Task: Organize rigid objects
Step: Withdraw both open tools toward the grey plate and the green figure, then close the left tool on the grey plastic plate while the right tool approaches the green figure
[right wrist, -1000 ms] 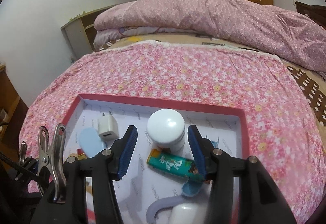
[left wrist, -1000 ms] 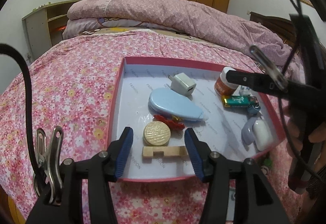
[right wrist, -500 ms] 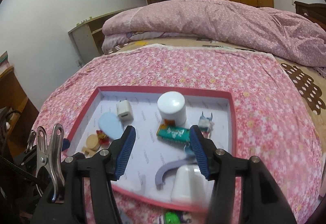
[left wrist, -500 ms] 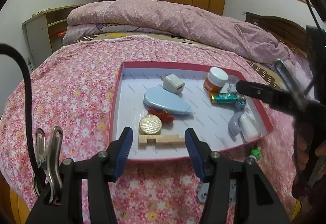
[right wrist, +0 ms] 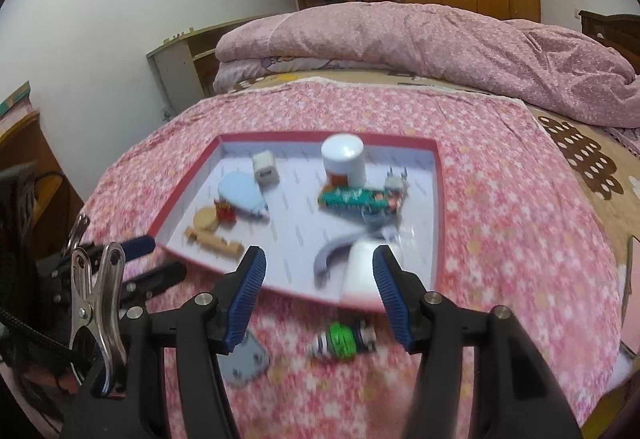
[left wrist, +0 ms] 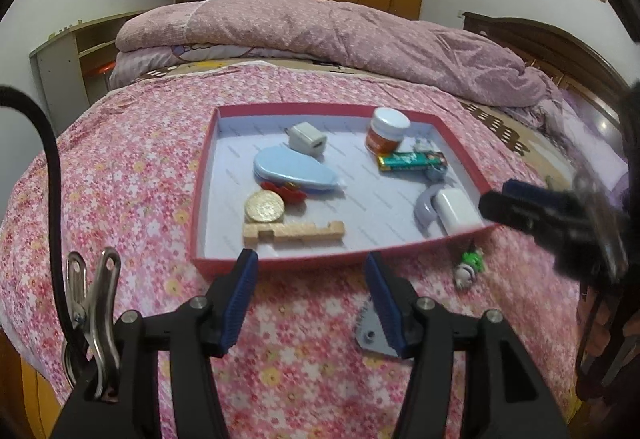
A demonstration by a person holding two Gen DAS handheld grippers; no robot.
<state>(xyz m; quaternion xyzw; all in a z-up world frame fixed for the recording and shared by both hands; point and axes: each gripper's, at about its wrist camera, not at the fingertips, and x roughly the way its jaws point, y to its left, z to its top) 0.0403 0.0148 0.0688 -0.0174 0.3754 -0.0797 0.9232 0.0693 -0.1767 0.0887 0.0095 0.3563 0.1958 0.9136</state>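
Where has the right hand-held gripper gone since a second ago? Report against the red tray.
Yes. The right hand-held gripper pulled back from over the red tray to its near rim.

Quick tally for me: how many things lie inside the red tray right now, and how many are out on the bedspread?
Inside the red tray: 10
On the bedspread: 2, a green-and-white toy and a grey flat plate
Total: 12

**Inspector:** State of the right gripper (right wrist: 318, 289)?

**Assistant:** Lower centre of the frame, jaws apart, nothing between the blue pads.

**Inspector:** Contents of the red tray (right wrist: 438, 207)?

**Assistant:** White-capped jar (right wrist: 345, 159), green lighter (right wrist: 352, 198), white charger (right wrist: 265, 169), wooden piece (right wrist: 214, 241). Below the tray, on the floral bedspread (right wrist: 512, 223), a blurred green toy (right wrist: 344, 339) and a grey plate (right wrist: 245, 359).
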